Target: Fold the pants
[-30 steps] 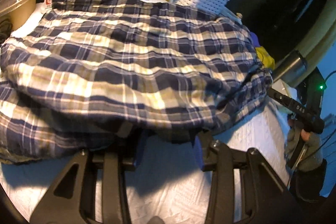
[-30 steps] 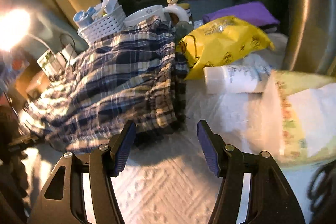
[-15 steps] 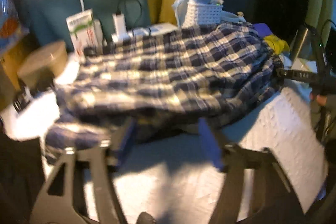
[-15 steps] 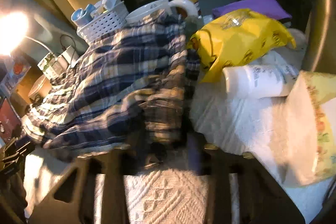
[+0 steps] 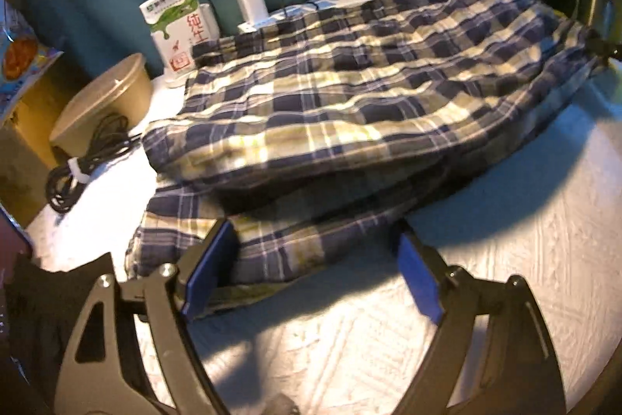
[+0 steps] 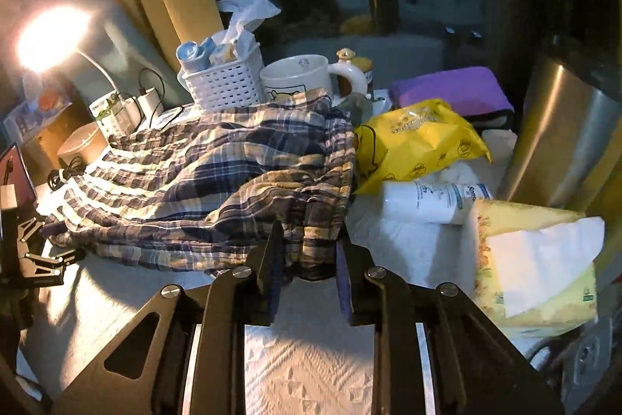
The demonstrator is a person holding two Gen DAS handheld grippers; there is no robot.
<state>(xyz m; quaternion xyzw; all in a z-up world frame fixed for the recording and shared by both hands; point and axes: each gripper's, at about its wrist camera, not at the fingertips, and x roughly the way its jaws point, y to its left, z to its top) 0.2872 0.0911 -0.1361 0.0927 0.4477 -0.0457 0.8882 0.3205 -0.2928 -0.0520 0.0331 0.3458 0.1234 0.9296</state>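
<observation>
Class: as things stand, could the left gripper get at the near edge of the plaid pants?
Probably yes. The left gripper has its jaws opening, and the near edge of the plaid pants lies between its fingers on the white cloth, with nothing in front of it.

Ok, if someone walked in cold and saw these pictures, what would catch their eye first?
The blue and cream plaid pants sprawl in folded layers across the white tablecloth. The right gripper is closing on their bunched edge, while the left gripper is opening over the lower layer. A glaring lamp lights the clutter at the back left.
</observation>
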